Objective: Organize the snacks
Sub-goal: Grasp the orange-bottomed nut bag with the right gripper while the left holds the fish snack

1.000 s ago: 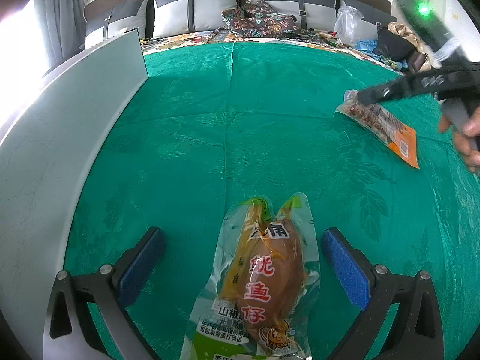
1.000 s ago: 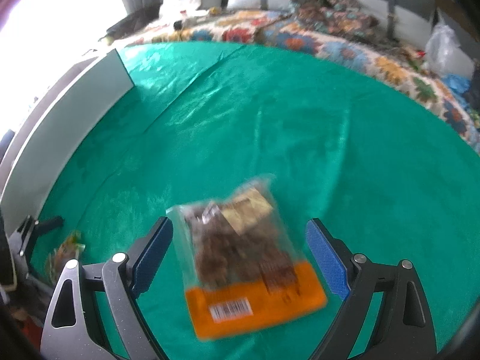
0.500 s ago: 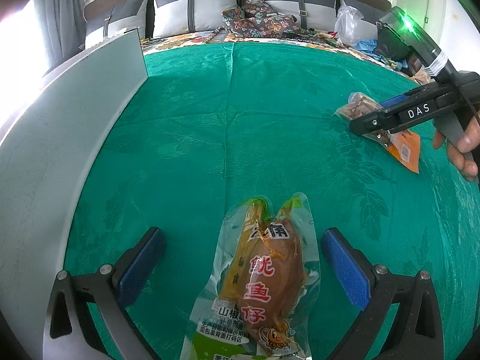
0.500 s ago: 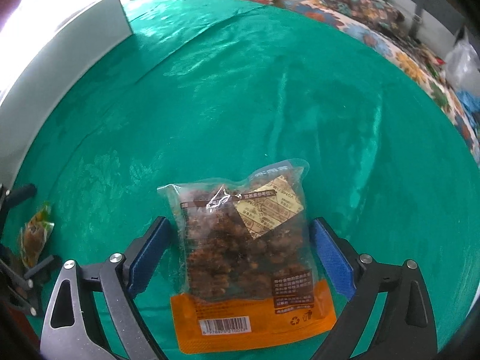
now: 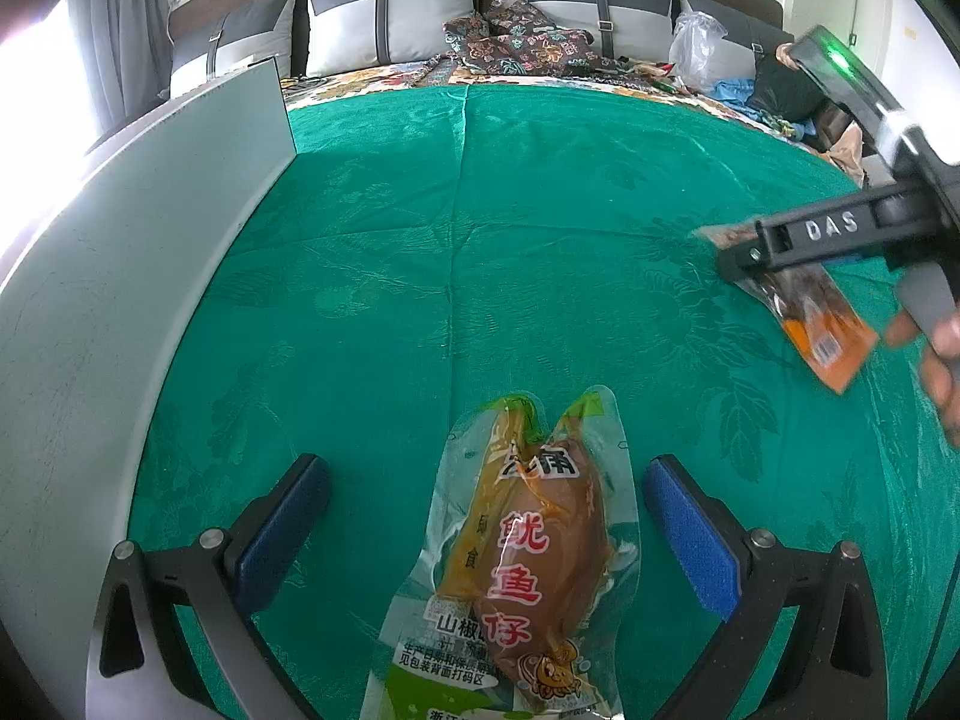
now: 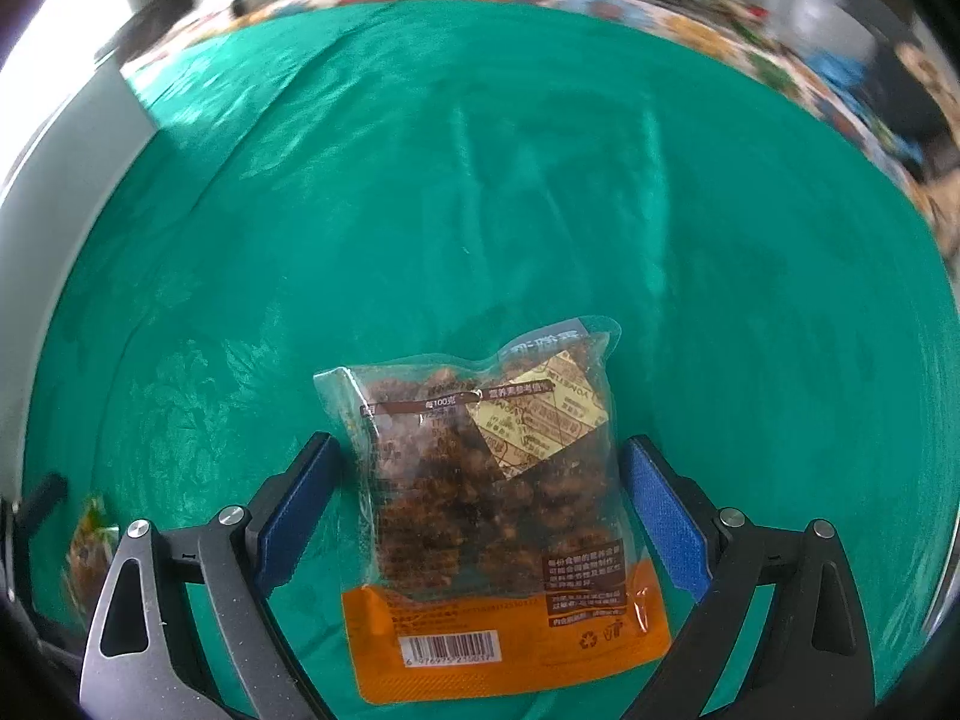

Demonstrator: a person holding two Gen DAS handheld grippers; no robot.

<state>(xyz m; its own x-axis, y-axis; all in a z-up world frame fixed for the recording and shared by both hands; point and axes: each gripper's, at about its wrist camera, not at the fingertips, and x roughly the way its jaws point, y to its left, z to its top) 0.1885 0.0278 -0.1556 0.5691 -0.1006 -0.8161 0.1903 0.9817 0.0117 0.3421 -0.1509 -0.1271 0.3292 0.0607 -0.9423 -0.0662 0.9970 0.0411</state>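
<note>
A clear squid snack pouch with red characters lies flat on the green cloth, between the wide-apart blue pads of my left gripper, which does not touch it. In the right wrist view an orange-bottomed bag of brown nuggets lies on the cloth between the spread fingers of my right gripper; the pads stand clear of its sides. From the left wrist view that same orange bag shows at far right under the black right gripper, held by a hand.
A pale grey board stands upright along the cloth's left edge. Behind the cloth are a patterned bedspread, grey cushions and a plastic bag. The squid pouch also peeks in at the right wrist view's lower left.
My right gripper tilted further down and rolled, closing in over the orange bag so it now sits deeper between the fingers. The left gripper and squid pouch stayed still.
</note>
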